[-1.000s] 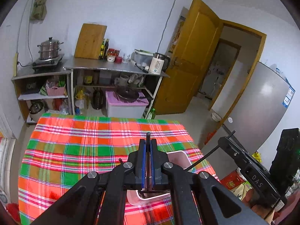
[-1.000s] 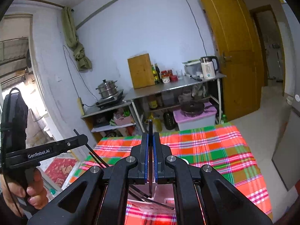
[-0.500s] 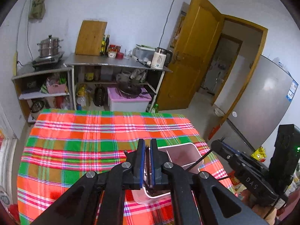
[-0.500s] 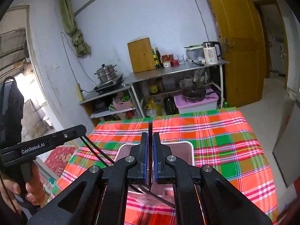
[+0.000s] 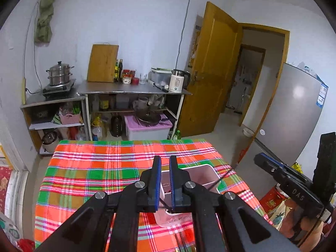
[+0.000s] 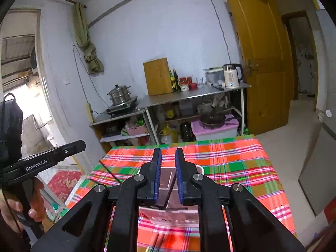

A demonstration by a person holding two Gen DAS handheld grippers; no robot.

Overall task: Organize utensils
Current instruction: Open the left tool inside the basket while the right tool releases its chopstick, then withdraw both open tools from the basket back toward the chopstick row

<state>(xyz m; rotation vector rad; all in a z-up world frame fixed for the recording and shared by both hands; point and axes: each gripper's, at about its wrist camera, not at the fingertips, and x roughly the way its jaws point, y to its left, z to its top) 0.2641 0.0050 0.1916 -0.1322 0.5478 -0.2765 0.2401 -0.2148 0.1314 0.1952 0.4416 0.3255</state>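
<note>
Step in hand, as judged: dropping thin black chopsticks (image 6: 171, 185) into the white rectangular plastic bin (image 5: 210, 166), which stands near the right edge of the bench (image 5: 94, 168) under its red-and-green plaid cloth.

Left hand-held gripper (image 5: 164, 161): jaws slightly parted, pads pressing on nothing.

Right hand-held gripper (image 6: 168, 154): jaws have just been opening; a chopstick shows in the gap, not pinched.

Bin contents: slanted black sticks, apparently leaning on the rim; the count is unclear behind the jaws.

Recommendation: open fully and lift straight up clear of the rim, so that no stick is dragged out. More thin utensils (image 5: 180, 241) lie nearer on the cloth.
</note>
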